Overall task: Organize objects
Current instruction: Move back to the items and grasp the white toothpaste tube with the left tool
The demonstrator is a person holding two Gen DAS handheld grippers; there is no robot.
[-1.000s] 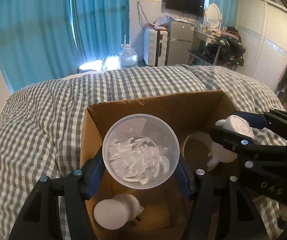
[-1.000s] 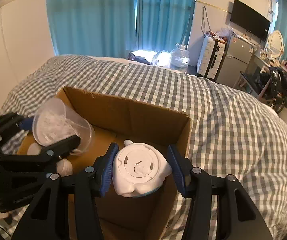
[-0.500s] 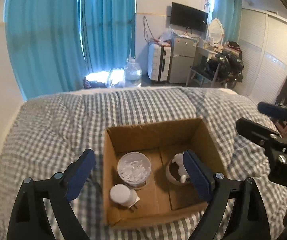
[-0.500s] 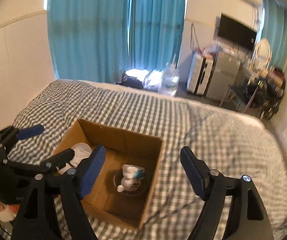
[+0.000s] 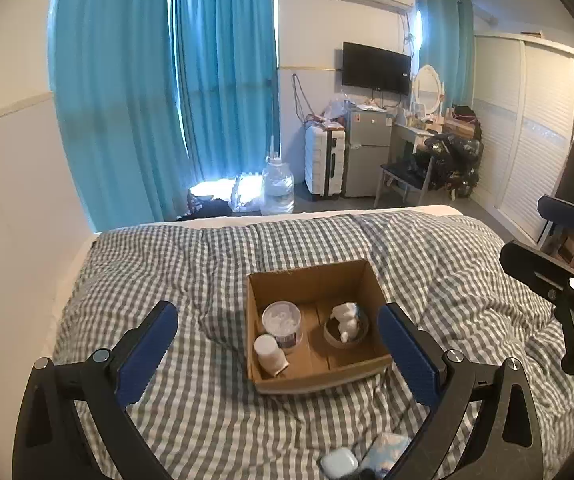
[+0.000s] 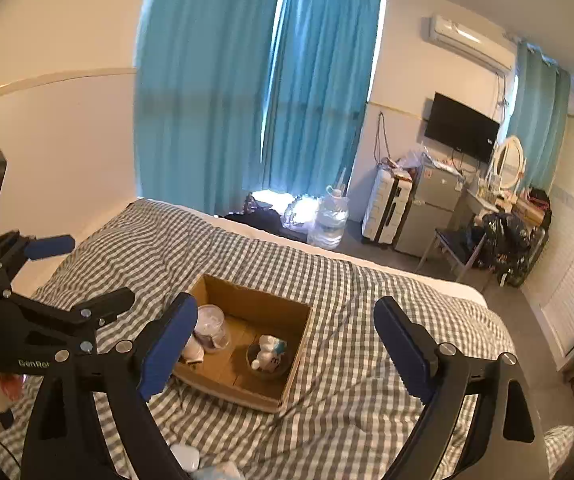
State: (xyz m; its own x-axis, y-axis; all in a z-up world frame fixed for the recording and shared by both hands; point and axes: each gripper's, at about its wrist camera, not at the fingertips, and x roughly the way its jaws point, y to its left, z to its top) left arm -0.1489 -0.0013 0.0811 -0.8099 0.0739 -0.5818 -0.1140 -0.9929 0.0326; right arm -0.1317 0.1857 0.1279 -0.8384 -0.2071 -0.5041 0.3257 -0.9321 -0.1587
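Observation:
An open cardboard box (image 5: 315, 276) sits on the checked bed; it also shows in the right wrist view (image 6: 299, 356). Inside stand a clear plastic cup of white pieces (image 5: 281, 322), a white plug-in lamp (image 5: 269, 352) and a white figurine (image 5: 347, 318) in a round brown dish (image 5: 363, 334). My left gripper (image 5: 277, 352) is open and empty, high above and back from the box. My right gripper (image 6: 285, 348) is open and empty, also well above the box; it shows at the right edge of the left view (image 5: 555, 240).
The grey-checked duvet (image 5: 167, 272) covers the bed. A pale blue case (image 5: 339, 463) and a patterned pouch (image 5: 385, 450) lie at the near edge. Blue curtains (image 5: 167, 100), a water jug (image 5: 277, 192), suitcase (image 5: 325, 160) and wardrobe (image 5: 527, 140) stand beyond the bed.
Both grippers let go of the cup and the figurine, which now stand in the box, opened wide and drew back and up from the box.

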